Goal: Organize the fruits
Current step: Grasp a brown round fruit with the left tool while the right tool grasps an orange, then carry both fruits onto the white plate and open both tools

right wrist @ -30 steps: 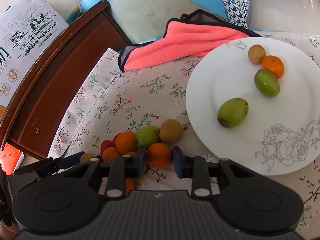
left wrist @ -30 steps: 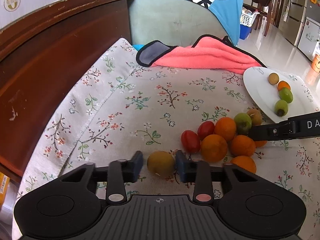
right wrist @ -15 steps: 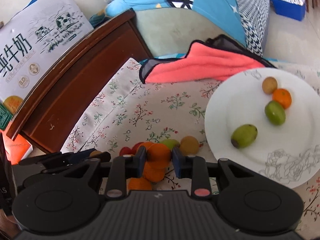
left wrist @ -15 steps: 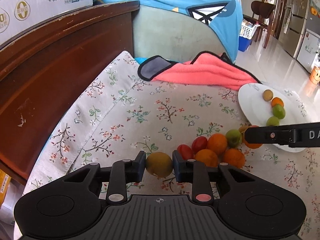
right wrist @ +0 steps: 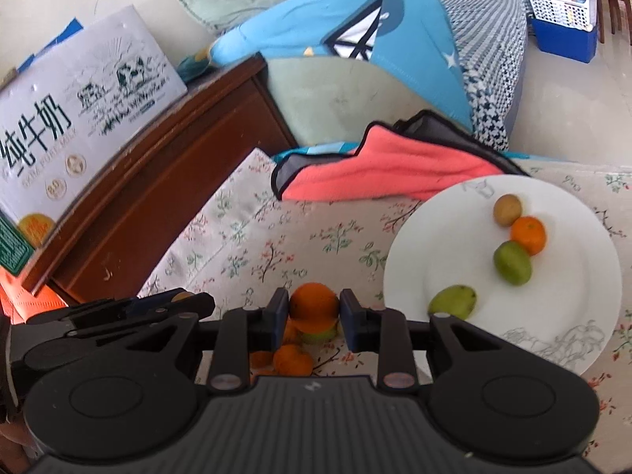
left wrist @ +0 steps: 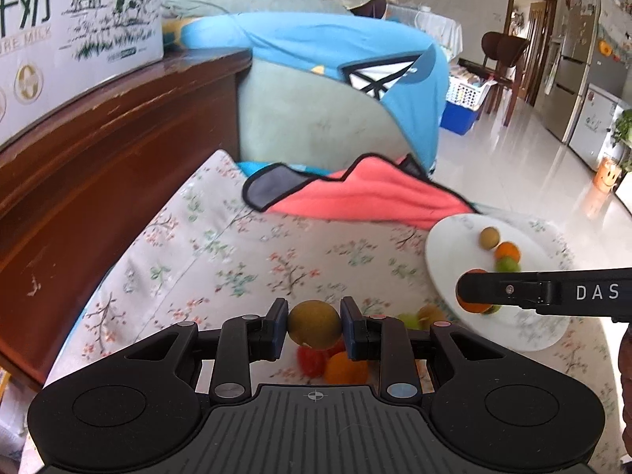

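Fruits sit clamped in both grippers: the left gripper [left wrist: 315,326] pinches a brownish-yellow fruit [left wrist: 315,323], the right gripper [right wrist: 313,313] an orange [right wrist: 313,306], both raised higher above the pile [left wrist: 335,361] than before. The white plate [right wrist: 572,296] near the floral cloth's [left wrist: 237,268] right edge holds four fruits. A carton [right wrist: 79,118] reads "PURE MILK".

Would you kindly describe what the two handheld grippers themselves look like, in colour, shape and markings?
Both are matte black plastic. The left gripper and right gripper each have a broad ribbed body with two round recessed discs, hinged linkage arms with silver rivets, and dark blue pads lining the jaws. A small crosshair mark sits on the left body's ribbed centre. Seen from the left wrist camera, the right gripper's side carries white letters "DAS". No cables or sleeves are clearly visible.
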{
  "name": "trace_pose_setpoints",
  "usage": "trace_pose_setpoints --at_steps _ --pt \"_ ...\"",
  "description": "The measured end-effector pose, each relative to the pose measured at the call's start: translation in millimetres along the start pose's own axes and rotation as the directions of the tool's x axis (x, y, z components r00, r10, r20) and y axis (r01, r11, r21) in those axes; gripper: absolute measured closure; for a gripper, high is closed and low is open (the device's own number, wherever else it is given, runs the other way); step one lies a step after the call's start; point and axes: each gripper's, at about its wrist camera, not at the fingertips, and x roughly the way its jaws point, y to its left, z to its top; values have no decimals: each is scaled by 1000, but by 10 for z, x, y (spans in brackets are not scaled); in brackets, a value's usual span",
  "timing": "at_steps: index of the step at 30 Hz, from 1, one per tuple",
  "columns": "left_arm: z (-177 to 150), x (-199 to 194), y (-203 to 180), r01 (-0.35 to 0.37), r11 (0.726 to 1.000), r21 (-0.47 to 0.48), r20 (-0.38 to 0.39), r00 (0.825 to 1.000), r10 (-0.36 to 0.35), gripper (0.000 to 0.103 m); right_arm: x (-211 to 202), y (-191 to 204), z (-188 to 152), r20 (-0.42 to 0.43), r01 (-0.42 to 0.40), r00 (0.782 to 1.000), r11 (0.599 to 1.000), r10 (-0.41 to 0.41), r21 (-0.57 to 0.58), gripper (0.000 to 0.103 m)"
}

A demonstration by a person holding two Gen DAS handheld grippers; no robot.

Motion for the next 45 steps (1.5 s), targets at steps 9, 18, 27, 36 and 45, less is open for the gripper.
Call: trace_pose_setpoints --at_steps 9,18,27,36,45 --pt "185 27 -341 57 998 -5 29 998 -57 77 -250 -292 174 56 29 998 998 -32 60 74" --pt "191 202 -888 145 989 33 6 989 -146 77 -474 -913 277 86 83 991 969 -105 233 74" --pt "82 443 -1214 208 977 45 -59 977 -205 77 -417 -1264 127 -10 183 981 917 -192 354 74" --pt "21 584 -1391 247 968 51 -87 966 -242 77 -383 -1318 78 -38 214 976 901 -216 377 74" --pt "20 618 -1403 251 967 42 -77 966 -248 74 -361 -1394 56 -44 224 973 883 -226 413 72"
